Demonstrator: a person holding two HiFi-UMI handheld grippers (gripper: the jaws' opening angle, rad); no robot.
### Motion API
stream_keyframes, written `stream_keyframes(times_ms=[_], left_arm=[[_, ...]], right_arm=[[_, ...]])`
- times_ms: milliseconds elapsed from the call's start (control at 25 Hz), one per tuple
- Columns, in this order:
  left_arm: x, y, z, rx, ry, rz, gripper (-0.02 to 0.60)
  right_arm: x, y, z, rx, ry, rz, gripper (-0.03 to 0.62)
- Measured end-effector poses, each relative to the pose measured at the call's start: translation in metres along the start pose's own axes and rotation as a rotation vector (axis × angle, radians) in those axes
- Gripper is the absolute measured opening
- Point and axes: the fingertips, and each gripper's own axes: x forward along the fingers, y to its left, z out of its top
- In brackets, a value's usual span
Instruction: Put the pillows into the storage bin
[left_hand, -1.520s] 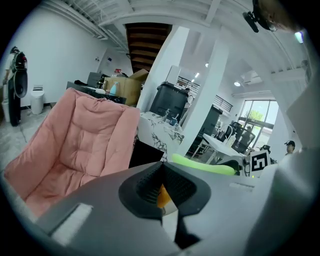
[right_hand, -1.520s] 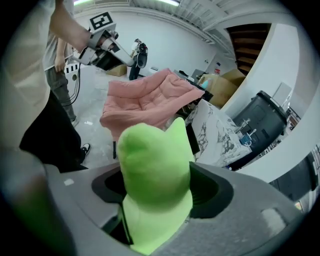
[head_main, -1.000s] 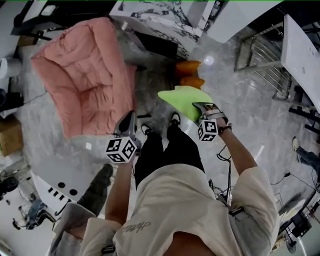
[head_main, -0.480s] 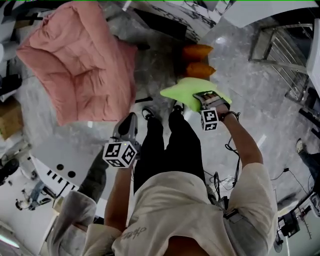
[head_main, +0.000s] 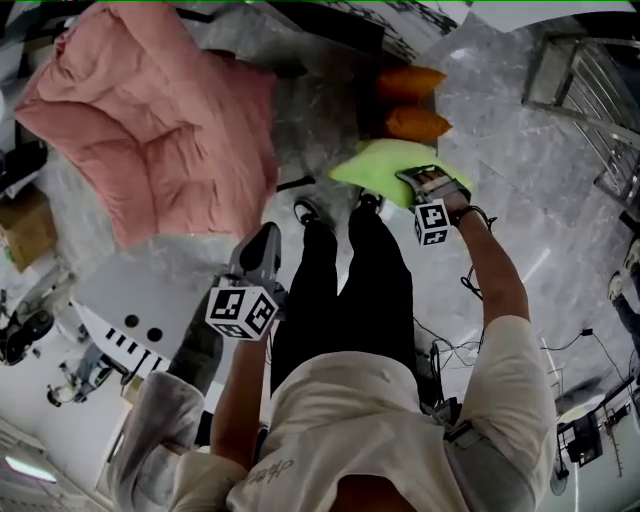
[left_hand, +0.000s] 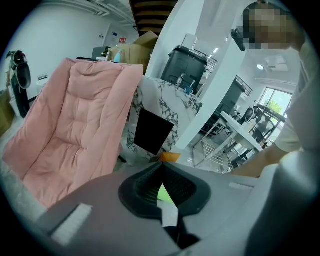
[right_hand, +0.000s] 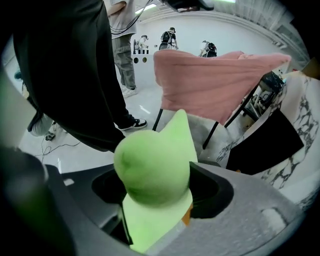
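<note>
Green pillow (head_main: 385, 165) is the one in hand: the right gripper (head_main: 415, 180) has its jaws clamped on one edge of it, and in the right gripper view the soft fabric bulges up between them. It is held out in front of the person's feet, above the marble-patterned floor (head_main: 520, 200). Just beyond it, two orange pillows (head_main: 412, 100) lie one behind the other beside a dark shape. That shape may be the storage bin, but the pictures do not show its walls clearly enough to tell whether the orange pair is inside it. The left gripper (head_main: 265, 240) hangs on the other side of the person's legs, well apart from the pillows, with its jaws closed together on nothing. A pink padded chair (head_main: 150, 120) stands past it, toward the far left of the floor.

Judged from this, the task looks to be in its later part. The orange pillows appear to be already placed. The green one is picked up and close to them but not yet set down, so what is left is to lower it in and let go. No other loose pillow shows in any view.
</note>
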Motion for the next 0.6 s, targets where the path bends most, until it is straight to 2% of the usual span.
stream_keyframes(times_ms=[160, 360, 600], left_arm=[[0.015, 0.001, -0.003, 0.000, 0.012, -0.006, 0.020], [0.027, -0.003, -0.008, 0.015, 0.043, -0.031, 0.020], [0.032, -0.013, 0.000, 0.024, 0.040, -0.055, 0.020]], right_arm=[[0.014, 0.000, -0.034, 0.039, 0.011, 0.014, 0.347], [0.005, 0.009, -0.069, 0.090, 0.041, 0.012, 0.347], [-0.003, 0.012, -0.061, 0.165, 0.014, 0.103, 0.339]])
